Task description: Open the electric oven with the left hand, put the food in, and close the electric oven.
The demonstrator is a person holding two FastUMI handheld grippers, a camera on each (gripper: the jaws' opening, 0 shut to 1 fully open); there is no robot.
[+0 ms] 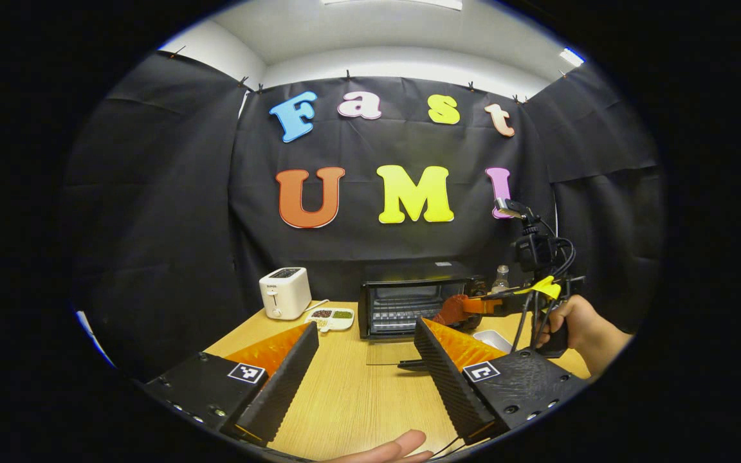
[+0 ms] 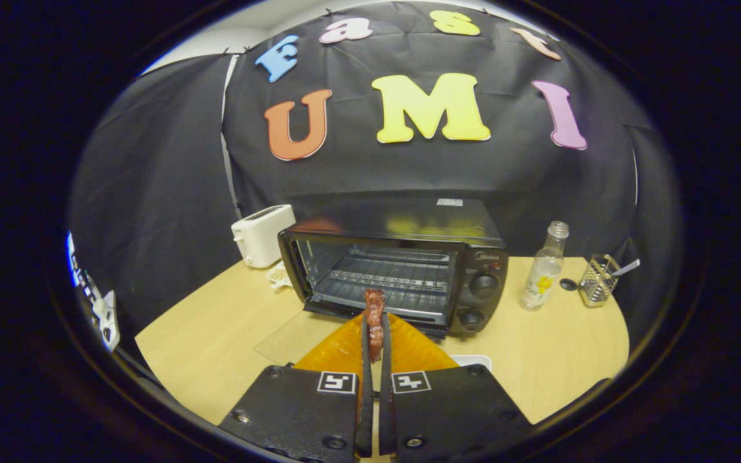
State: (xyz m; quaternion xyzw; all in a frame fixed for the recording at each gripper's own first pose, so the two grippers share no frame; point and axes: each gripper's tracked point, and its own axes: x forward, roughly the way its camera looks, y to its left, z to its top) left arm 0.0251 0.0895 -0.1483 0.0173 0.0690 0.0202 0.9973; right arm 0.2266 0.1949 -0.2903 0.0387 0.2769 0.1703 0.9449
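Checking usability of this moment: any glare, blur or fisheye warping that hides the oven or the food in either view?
Left gripper view: sharp; fisheye bends the table edge; the electric oven is small but readable, the food partly hidden by the right gripper. Right gripper view: the oven top mirrors the wall's colours, its rack stays clear; the food between the fingers is sharp.
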